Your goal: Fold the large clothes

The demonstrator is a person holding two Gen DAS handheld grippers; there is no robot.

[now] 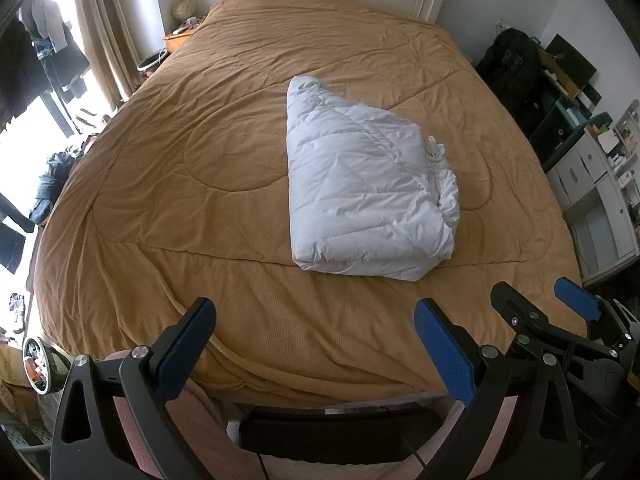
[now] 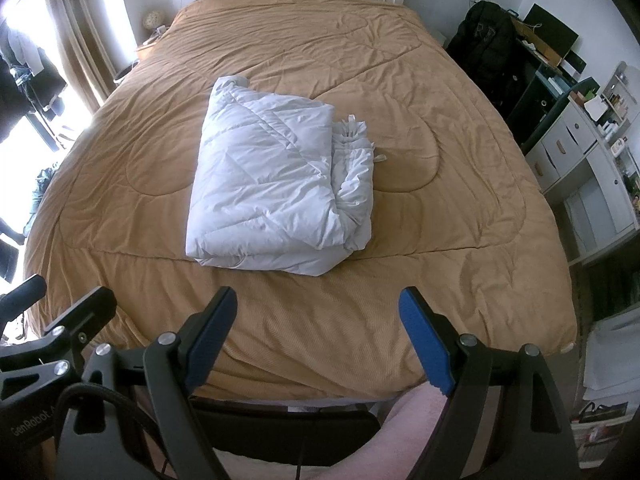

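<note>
— Quilt (image 1: 362, 184), white, folded, lies mid-bed on the tan cover (image 1: 160, 200).
— Jaws?
— Left gripper (image 1: 314, 346) and right gripper (image 2: 316, 334) gape wide, empty. Only the right view shows loose ties (image 2: 352, 130) clearly.

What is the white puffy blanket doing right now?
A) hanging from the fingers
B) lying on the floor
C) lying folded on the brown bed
C: the white puffy blanket lies folded on the brown bed, and neither gripper touches it.
</note>
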